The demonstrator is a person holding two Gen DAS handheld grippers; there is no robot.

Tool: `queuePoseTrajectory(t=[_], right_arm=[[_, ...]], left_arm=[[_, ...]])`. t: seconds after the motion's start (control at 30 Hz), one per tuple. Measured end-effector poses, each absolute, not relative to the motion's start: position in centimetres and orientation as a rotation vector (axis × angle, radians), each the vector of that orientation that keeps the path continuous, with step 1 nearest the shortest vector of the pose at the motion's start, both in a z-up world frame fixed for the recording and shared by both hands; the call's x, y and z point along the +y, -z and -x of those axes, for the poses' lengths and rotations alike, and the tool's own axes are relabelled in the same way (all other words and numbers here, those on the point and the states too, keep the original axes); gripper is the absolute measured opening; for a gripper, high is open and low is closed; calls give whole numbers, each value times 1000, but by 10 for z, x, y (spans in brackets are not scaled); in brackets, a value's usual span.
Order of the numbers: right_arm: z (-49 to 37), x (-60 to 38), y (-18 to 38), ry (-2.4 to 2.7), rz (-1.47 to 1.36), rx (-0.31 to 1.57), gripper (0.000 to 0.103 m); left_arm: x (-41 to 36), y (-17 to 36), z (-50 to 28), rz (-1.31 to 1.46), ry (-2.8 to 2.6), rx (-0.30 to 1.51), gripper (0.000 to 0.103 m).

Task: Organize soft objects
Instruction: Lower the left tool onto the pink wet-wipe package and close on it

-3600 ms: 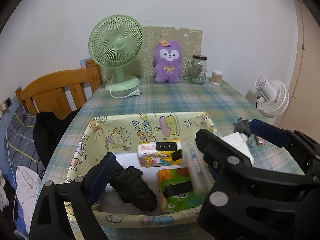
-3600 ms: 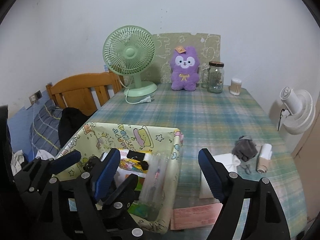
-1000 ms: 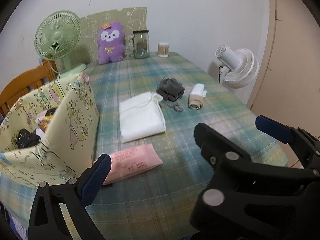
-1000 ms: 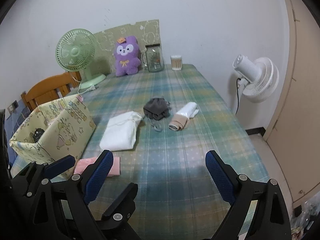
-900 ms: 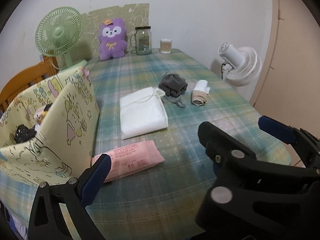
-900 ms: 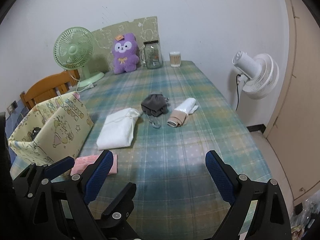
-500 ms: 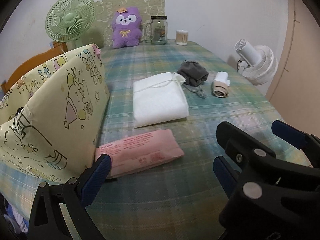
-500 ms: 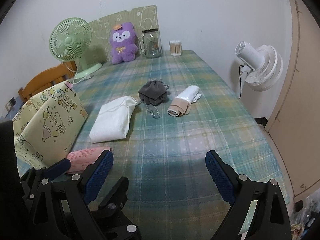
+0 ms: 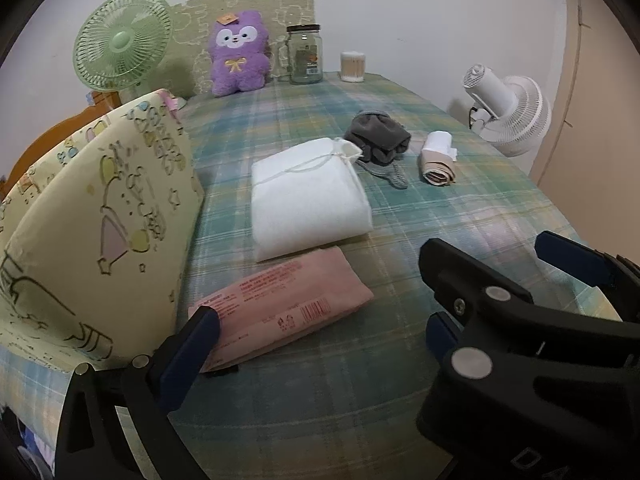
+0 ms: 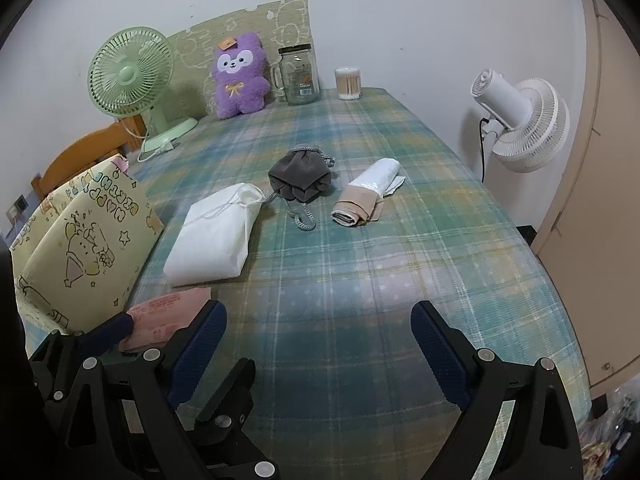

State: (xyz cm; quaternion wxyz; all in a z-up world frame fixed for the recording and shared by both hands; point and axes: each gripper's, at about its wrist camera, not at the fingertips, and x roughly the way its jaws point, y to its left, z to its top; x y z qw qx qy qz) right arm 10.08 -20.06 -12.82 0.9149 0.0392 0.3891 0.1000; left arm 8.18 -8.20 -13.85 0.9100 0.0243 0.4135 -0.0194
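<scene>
Left gripper (image 9: 316,332) released, jaws wide apart, low over plaid tablecloth (image 9: 460,200), straddling near end of pink tissue pack (image 9: 280,304). Right gripper (image 10: 318,344) also released, holding nothing, hovering above cloth. Pink pack lies beside yellow cartoon-print storage box (image 9: 100,232). Behind pack: white drawstring pouch (image 10: 216,236), then gray pouch (image 10: 300,178), then beige-and-white roll (image 10: 366,196), all on table. Purple plush (image 10: 238,76) against far wall.

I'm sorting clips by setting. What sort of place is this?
Most likely a room in a home, perhaps a bedroom: a table with a plaid cloth against a wall, holding a purple plush toy, a green desk fan and a glass jar.
</scene>
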Motion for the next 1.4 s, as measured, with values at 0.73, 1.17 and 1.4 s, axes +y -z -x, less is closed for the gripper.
queuePoseTrajectory(t=[0.73,1.17,1.4], right_arm=[[-109,-227,119,-169,-133,765,95],[-120,-219,124,-201,-136,773,95],[-117,-215,123,-204,-129,774,95]], left_arm=[[-110,129,-92,-128,107,807,96],[-99,135,-107,-159,197,856,99],[-94,136,-105,-114,237,880,94]])
